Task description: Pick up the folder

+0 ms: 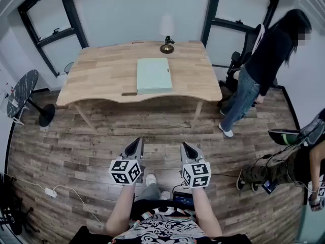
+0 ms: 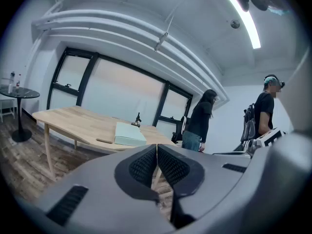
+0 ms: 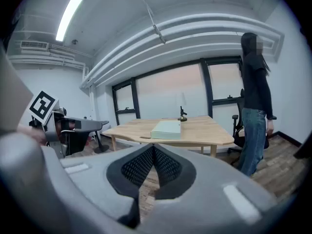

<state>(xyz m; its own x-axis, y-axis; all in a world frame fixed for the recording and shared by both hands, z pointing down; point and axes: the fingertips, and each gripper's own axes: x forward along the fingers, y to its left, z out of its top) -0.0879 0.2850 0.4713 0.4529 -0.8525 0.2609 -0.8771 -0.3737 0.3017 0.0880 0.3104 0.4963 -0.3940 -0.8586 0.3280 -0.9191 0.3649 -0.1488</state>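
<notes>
**Both grippers shut and empty; folder flat on table**

Left gripper [image 1: 137, 145] and right gripper [image 1: 186, 147] sit side by side low in the head view. They hang over the plank floor [image 1: 76, 151], well short of the table [image 1: 96, 67]. Both point toward the table, tipped a little down. In each gripper view the dark ribbed pads are pressed together with nothing between them. One marker cube [image 1: 125, 171] shows behind the left jaws, the other behind the right.

Folder [image 1: 154, 75]: pale green, lying flat near the middle of the wooden top. Its long side runs away from the person. Its near short edge lies close to the table's front edge. It is well apart from both grippers and ahead of the gap between them.

Lamp [image 1: 166, 44]: small, with a brass base. It stands just beyond the folder's far edge, apart from it.

Standing person [image 1: 261, 60]: dark top and jeans, at the table's right end, with a chair [image 1: 237, 60] close behind. A second person [image 1: 299, 166] is low at the right edge, partly cut off.

Round dark table [image 1: 23, 91] stands at the left by the wall. A white plug block [image 1: 51, 192] with a cable lies on the floor at lower left.
</notes>
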